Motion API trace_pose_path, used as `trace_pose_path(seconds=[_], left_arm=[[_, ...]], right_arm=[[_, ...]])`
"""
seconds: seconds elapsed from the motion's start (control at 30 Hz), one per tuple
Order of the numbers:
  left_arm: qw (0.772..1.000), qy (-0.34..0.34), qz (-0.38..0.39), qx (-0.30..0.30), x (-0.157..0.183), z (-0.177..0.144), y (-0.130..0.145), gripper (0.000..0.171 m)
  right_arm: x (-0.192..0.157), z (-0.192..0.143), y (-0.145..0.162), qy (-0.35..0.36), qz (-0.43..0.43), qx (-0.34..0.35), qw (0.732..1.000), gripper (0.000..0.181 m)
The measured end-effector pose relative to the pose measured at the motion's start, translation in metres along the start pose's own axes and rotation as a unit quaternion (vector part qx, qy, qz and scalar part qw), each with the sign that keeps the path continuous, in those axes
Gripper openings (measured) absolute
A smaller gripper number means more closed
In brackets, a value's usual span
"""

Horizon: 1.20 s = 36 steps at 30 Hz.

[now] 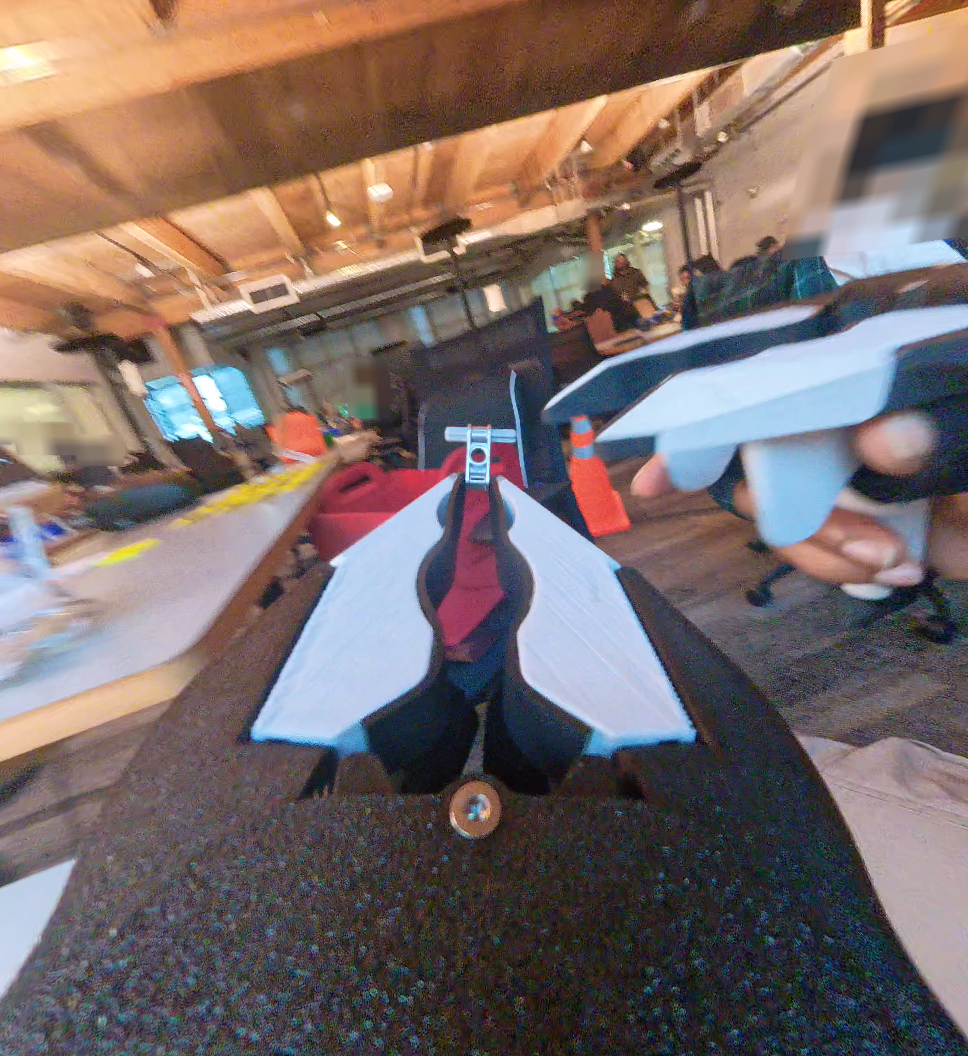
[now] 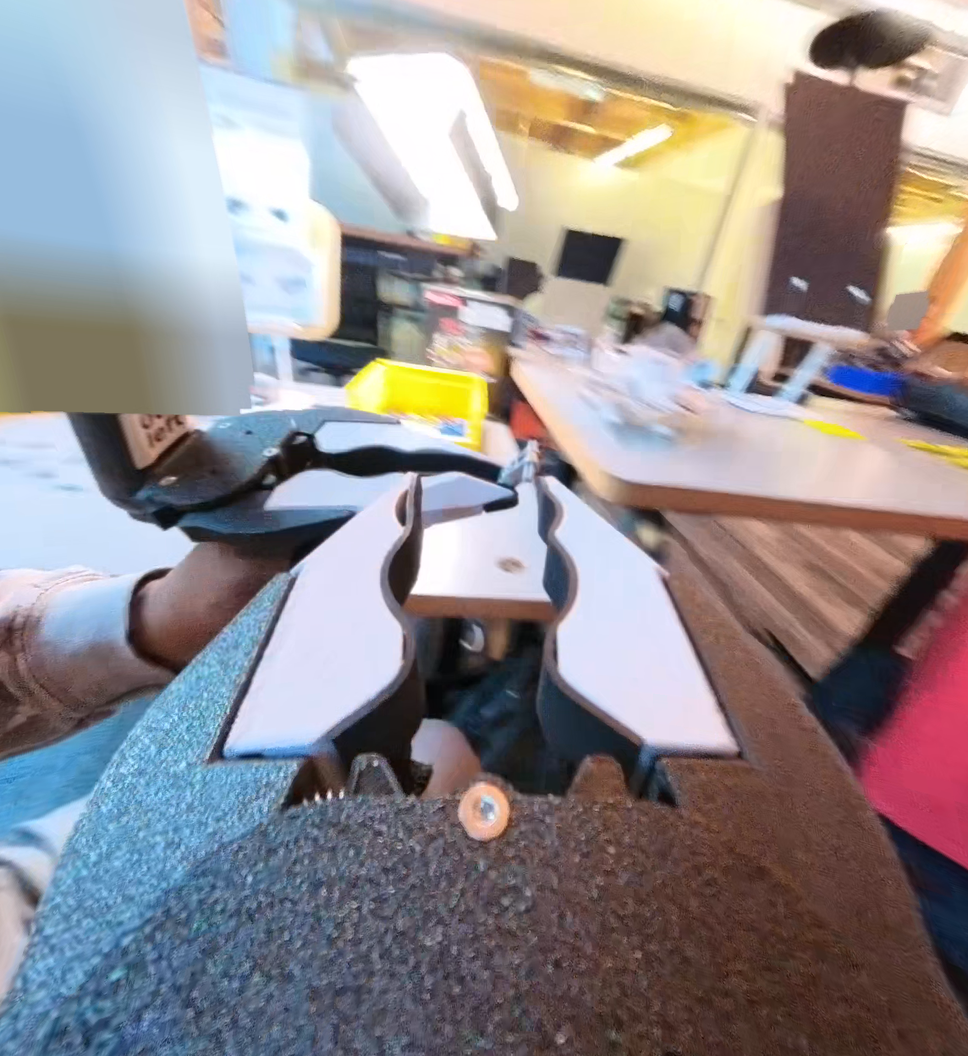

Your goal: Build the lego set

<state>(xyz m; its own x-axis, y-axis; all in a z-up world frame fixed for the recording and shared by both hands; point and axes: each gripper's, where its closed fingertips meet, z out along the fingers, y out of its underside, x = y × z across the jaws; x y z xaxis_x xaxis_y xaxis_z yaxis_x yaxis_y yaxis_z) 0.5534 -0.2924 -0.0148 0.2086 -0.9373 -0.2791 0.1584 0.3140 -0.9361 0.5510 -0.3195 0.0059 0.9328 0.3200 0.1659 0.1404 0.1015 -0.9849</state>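
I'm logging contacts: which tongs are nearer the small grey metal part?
Left. The left tongs are shut on the small grey metal part, pinching it at their tips. The right tongs are open, beside it and apart.

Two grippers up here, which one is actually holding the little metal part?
The left gripper: its fingertips are pinched on the small silver metal part. The right gripper has its jaws apart with nothing between them, close beside that part.
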Motion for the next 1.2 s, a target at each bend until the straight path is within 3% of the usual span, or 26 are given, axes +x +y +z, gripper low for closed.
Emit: trace_pose_path(seconds=[0.1, 0.23, 0.33, 0.5, 0.7, 0.83, 0.97, 1.07, 1.2], left_arm=[[0.996, -0.066, 0.057, 0.018, 0.007, -0.112, -0.065, 0.006], [0.982, -0.133, 0.137, -0.009, 0.019, -0.224, -0.099, 0.006], [0.968, -0.180, 0.172, -0.028, 0.022, -0.277, -0.114, 0.006], [0.943, -0.246, 0.213, -0.070, 0.026, -0.332, -0.122, 0.006], [0.912, -0.327, 0.203, -0.138, -0.007, -0.397, -0.099, 0.006], [0.889, -0.385, 0.171, -0.177, -0.048, -0.445, -0.061, 0.006], [0.874, -0.433, 0.074, -0.209, -0.093, -0.493, -0.007, 0.007], [0.881, -0.422, -0.030, -0.210, -0.125, -0.515, 0.023, 0.008], [0.895, -0.395, -0.161, -0.132, -0.176, -0.537, 0.018, 0.020]], right_arm=[[-0.113, 0.013, -0.035, -0.099, 0.022, 0.033, 0.994, 0.035], [-0.236, 0.017, -0.071, -0.198, 0.047, 0.079, 0.976, 0.025], [-0.294, 0.018, -0.085, -0.243, 0.046, 0.092, 0.965, 0.020], [-0.351, 0.031, -0.089, -0.316, 0.041, 0.082, 0.944, 0.010], [-0.402, 0.072, -0.065, -0.390, 0.011, 0.058, 0.919, 0.007], [-0.439, 0.126, -0.031, -0.480, -0.004, 0.014, 0.877, 0.008], [-0.474, 0.190, 0.018, -0.578, 0.049, -0.052, 0.813, 0.007], [-0.488, 0.231, 0.040, -0.631, 0.058, -0.066, 0.771, 0.006], [-0.486, 0.271, 0.028, -0.680, 0.091, -0.048, 0.726, 0.006]])
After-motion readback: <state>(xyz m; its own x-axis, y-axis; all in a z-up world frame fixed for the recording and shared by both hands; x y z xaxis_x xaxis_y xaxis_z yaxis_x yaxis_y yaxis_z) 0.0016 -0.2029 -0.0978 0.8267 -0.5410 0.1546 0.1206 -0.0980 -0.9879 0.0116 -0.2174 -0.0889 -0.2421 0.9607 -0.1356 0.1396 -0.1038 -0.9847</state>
